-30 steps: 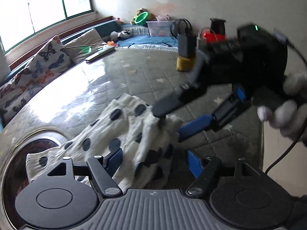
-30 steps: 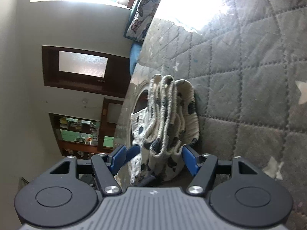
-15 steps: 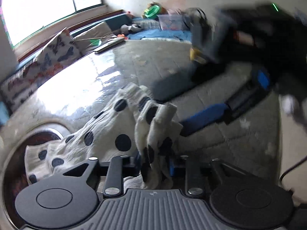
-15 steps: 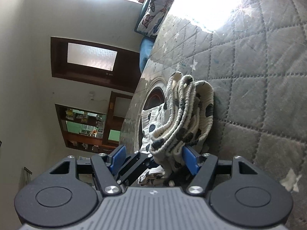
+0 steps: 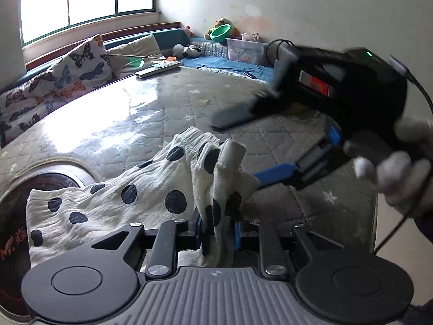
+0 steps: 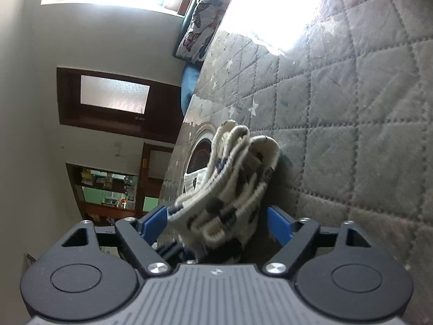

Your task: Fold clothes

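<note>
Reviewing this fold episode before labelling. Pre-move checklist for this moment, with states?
1. Left gripper shut on the polka-dot garment: ok, cloth is pinched between its blue pads.
2. Right gripper holding cloth: not ok, its fingers stand apart on either side of the bunched edge, open.
3. Bunched layers sit between the right fingers: ok.
4. Garment flat: not ok, the near end is lifted and crumpled; the far end lies on the quilted surface.
5. Room on the surface ahead: ok, bare quilt beyond the cloth.
6. Layers aligned: cannot tell.
</note>
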Tool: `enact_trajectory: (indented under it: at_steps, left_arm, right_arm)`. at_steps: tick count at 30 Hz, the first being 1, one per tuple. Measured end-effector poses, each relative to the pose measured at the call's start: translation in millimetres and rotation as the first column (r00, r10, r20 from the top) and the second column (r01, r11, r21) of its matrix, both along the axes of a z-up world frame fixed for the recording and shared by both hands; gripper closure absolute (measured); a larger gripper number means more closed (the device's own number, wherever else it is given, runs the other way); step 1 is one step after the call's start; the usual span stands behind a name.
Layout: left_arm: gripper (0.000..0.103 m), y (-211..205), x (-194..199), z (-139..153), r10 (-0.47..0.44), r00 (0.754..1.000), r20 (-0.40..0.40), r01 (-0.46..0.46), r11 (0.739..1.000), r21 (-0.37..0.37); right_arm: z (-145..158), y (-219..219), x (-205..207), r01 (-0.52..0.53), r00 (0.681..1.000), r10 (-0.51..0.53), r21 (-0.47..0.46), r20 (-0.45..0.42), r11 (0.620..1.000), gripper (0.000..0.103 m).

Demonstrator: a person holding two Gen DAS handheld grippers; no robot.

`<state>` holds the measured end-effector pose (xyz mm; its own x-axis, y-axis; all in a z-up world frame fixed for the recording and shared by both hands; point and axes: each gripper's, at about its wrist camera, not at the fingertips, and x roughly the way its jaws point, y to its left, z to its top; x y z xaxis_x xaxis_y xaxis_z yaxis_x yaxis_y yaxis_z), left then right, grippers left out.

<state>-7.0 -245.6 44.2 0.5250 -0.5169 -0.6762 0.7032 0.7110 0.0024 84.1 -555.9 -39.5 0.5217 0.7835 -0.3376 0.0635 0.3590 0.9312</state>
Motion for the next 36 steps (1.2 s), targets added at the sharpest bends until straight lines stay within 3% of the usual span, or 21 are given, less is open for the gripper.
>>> enact_trajectory:
  at_steps: [4,11,13,16,18,20,23,26,29,32,36]
  left_arm:
    - [0.079,-2.6,-6.8,-3.4,-0.017,1.0,0.023,0.016,1.0,0.016]
    - [0.078,-1.2,-11.8,-3.7,-0.029,0.999,0.029,0.028,1.0,0.003]
    - [0.074,0.9,-14.2,-1.7,-0.033,0.999,0.03,0.033,0.999,-0.002]
    - [0.063,4.0,-17.8,1.4,-0.041,0.999,0.031,0.041,0.999,-0.008]
    - [0.06,6.1,-20.2,3.4,-0.045,0.998,0.033,0.046,0.999,-0.012]
    - [0.054,14.5,-21.4,8.4,-0.044,0.999,0.033,0.045,0.999,-0.031]
    - [0.049,38.5,-19.1,20.3,-0.002,1.0,0.021,0.004,0.996,-0.084]
    - [0.043,66.2,-11.3,28.3,0.102,0.994,0.029,-0.099,0.989,-0.106]
    - [0.042,98.5,7.2,25.4,0.261,0.965,-0.012,-0.261,0.96,-0.102]
    - [0.042,126.8,27.4,12.9,0.409,0.909,-0.081,-0.415,0.907,-0.074]
    - [0.036,148.0,43.5,-5.6,0.471,0.86,-0.196,-0.491,0.869,-0.066]
  right_arm:
    - [-2.3,8.3,7.2,0.015,1.0,-0.015,-0.018,-0.017,1.0,0.014]
    - [-4.8,20.4,17.7,-0.004,0.999,0.002,-0.049,-0.04,0.999,0.014]
    - [-4.2,26.8,20.8,-0.023,0.999,0.021,-0.065,-0.036,0.998,0.015]
    - [-3.4,34.7,25.1,-0.042,0.999,0.039,-0.086,-0.038,0.995,0.023]
    - [-6.0,36.8,26.9,-0.049,0.998,0.045,-0.093,-0.046,0.994,0.033]
    - [-9.7,36.9,28.0,-0.05,0.997,0.044,-0.091,-0.059,0.995,0.05]
    - [-13.6,32.2,25.0,-0.047,0.996,0.039,-0.106,-0.075,0.993,0.063]
    - [-15.7,28.1,21.3,-0.048,0.996,0.039,-0.113,-0.076,0.992,0.068]
    - [-15.2,26.7,18.9,-0.051,0.997,0.042,-0.119,-0.071,0.992,0.068]
    - [-14.8,20.9,13.1,-0.055,0.997,0.047,-0.13,-0.059,0.99,0.068]
    - [-13.6,19.6,10.7,-0.056,0.997,0.049,-0.138,-0.052,0.989,0.068]
